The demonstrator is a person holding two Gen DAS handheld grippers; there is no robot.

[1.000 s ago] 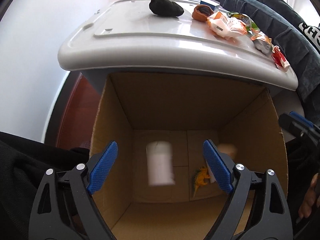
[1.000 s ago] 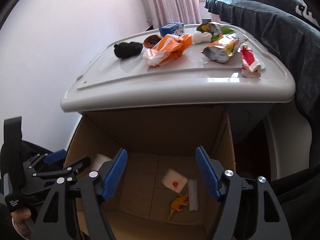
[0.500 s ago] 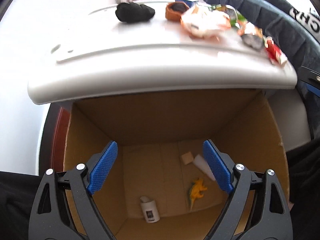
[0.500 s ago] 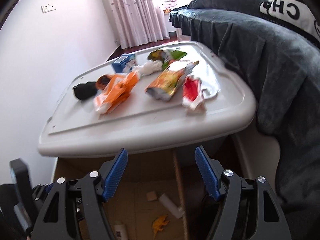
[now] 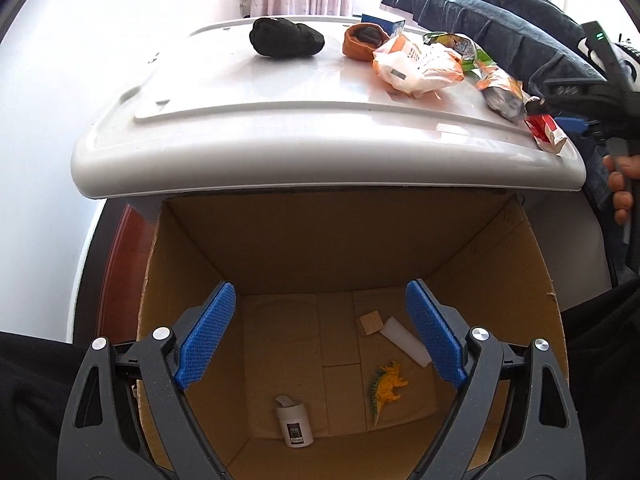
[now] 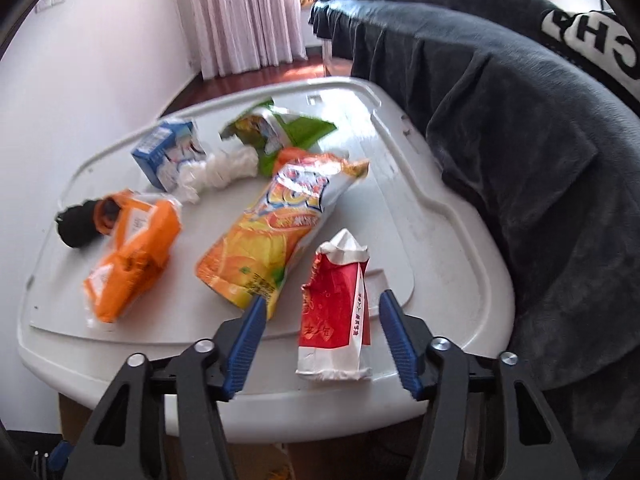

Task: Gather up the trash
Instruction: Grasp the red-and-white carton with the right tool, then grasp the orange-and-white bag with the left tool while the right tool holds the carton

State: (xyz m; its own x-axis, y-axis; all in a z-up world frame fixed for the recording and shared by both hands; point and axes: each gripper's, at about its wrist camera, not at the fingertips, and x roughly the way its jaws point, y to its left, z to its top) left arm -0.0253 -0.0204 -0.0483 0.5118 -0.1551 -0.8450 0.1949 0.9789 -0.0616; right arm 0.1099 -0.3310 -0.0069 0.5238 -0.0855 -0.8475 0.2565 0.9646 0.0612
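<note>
While left gripper (image 5: 320, 336) hangs spread over brown cardboard box (image 5: 532, 280) | right gripper (image 6: 322, 344) spread, straddling red-white paper packet (image 6: 336, 312) on white plastic lid (image 6: 440, 240)

Red packet (image 6: 338, 308) between spread fingers (image 6: 244, 344)

Your left gripper (image 5: 320, 336) has its blue fingers (image 5: 206, 336) spread wide with nothing between them, tilted to look downward. Your right gripper (image 6: 322, 340) is spread too, fingers (image 6: 244, 346) apart and level-ish, pointing forward. From the left camera, your right hand (image 5: 620, 184) shows wrapped around its handle.
</note>
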